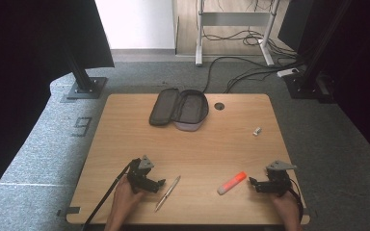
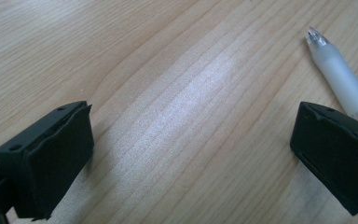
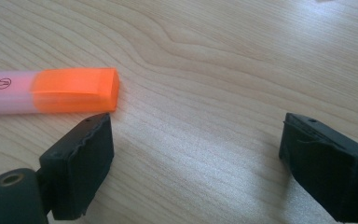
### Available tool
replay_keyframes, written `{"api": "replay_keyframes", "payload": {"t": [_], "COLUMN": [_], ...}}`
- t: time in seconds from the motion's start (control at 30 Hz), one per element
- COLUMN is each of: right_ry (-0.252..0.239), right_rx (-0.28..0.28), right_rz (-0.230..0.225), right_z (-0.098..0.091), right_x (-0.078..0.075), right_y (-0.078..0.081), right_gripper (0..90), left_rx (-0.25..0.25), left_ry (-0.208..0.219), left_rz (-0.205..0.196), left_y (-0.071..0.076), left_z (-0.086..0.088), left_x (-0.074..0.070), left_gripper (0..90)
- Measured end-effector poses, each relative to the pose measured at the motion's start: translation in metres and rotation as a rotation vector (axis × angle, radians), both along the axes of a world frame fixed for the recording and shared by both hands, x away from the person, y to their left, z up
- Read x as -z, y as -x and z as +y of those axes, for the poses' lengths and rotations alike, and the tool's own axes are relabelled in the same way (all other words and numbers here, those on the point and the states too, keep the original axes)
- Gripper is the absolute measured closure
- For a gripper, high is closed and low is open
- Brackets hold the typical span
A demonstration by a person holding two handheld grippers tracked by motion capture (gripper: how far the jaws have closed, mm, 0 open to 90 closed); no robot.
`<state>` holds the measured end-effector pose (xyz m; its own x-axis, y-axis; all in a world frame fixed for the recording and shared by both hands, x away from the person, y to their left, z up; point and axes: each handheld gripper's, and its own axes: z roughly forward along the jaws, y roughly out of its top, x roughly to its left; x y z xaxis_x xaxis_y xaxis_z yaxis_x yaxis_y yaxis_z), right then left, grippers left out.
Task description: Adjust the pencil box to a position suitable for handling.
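A light wooden tabletop point(image 1: 125, 144) is seen. An open dark pencil case point(image 1: 179, 109) lies on it. Well in front of the case, a pen point(image 1: 167, 193) and an orange highlighter point(image 1: 231, 183) are laid. A small white object point(image 1: 257, 131) rests to the case's right.

Colours on the bench
Pink highlighter point(image 1: 231, 183) with orange cap, white frosted pen point(image 1: 167, 193), dark grey case point(image 1: 178, 109), light wood-grain bench point(image 1: 188, 149)

I seem to be working in a lab or office test room: a light wooden tabletop point(image 1: 125, 144) stands on grey carpet point(image 1: 38, 144), black stand posts on bolted base plates point(image 1: 84, 86) flank it, and loose black cables point(image 1: 241, 72) trail beneath a white-framed desk point(image 1: 231, 19).
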<state>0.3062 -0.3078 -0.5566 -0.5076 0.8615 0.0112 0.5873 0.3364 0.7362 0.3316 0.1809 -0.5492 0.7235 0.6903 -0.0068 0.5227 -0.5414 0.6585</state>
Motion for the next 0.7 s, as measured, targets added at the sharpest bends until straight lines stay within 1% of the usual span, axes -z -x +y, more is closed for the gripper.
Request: {"api": "replay_keyframes", "payload": {"t": [0.27, 0.3, 0.4, 0.7], "right_ry": [0.000, 0.000, 0.000, 0.000], "right_rx": [0.000, 0.000, 0.000, 0.000], "right_rz": [0.000, 0.000, 0.000, 0.000], "right_z": [0.0000, 0.0000, 0.0000, 0.0000], "right_x": [0.0000, 0.0000, 0.0000, -0.0001], "right_y": [-0.0001, 0.0000, 0.0000, -0.0001], "right_gripper": [9.7, 9.7, 9.7, 9.7], "left_rx": [-0.006, -0.018, -0.029, -0.022], "left_ry": [0.002, 0.006, 0.010, 0.009], "left_rz": [0.001, -0.004, -0.006, -0.006], "left_y": [-0.0013, -0.0023, -0.0042, -0.0063], "left_z": [0.0009, 0.0020, 0.0037, 0.0052], "left_x": [-0.0001, -0.0002, -0.0005, -0.0005], "left_gripper": [0.2, 1.1, 2.9, 2.4]}}
